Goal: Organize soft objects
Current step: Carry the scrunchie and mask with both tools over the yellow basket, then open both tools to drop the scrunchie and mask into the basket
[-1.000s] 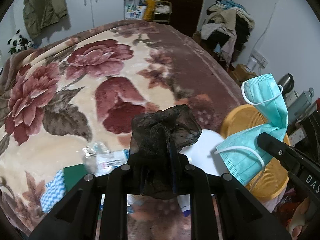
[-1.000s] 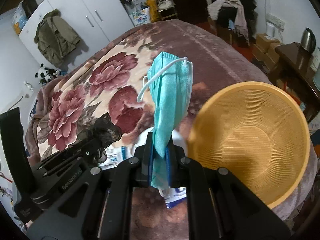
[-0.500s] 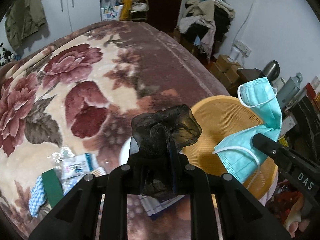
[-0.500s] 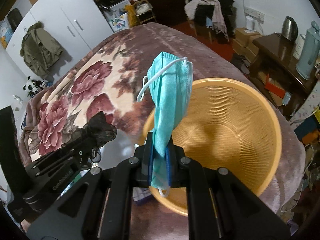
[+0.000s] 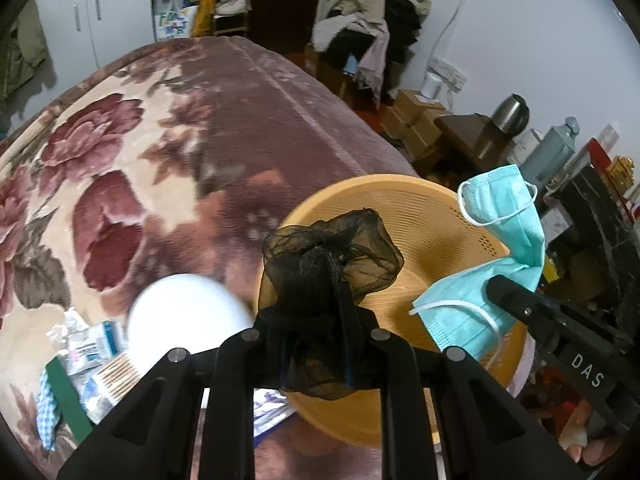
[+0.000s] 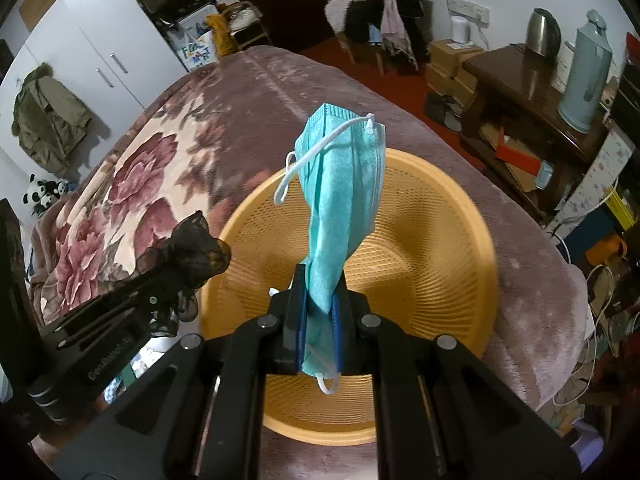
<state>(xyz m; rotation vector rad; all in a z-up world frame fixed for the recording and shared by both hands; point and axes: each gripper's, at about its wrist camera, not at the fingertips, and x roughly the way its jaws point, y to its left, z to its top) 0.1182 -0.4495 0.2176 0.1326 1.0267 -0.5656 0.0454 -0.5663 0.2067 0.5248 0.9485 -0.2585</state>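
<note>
The left hand-held gripper (image 5: 316,320) clamps a bunched black mesh net (image 5: 330,264) at frame centre, above the near rim of an orange basket (image 5: 420,216) on the floral bed blanket (image 5: 120,160). Only this left view shows the white bowl (image 5: 184,316) and packets (image 5: 94,346) at lower left. In the right view, the right hand-held gripper (image 6: 319,312) pinches a teal face mask (image 6: 344,184) upright over the basket's middle (image 6: 440,280); a side table (image 6: 516,80) with a kettle (image 6: 542,32) sits upper right.
</note>
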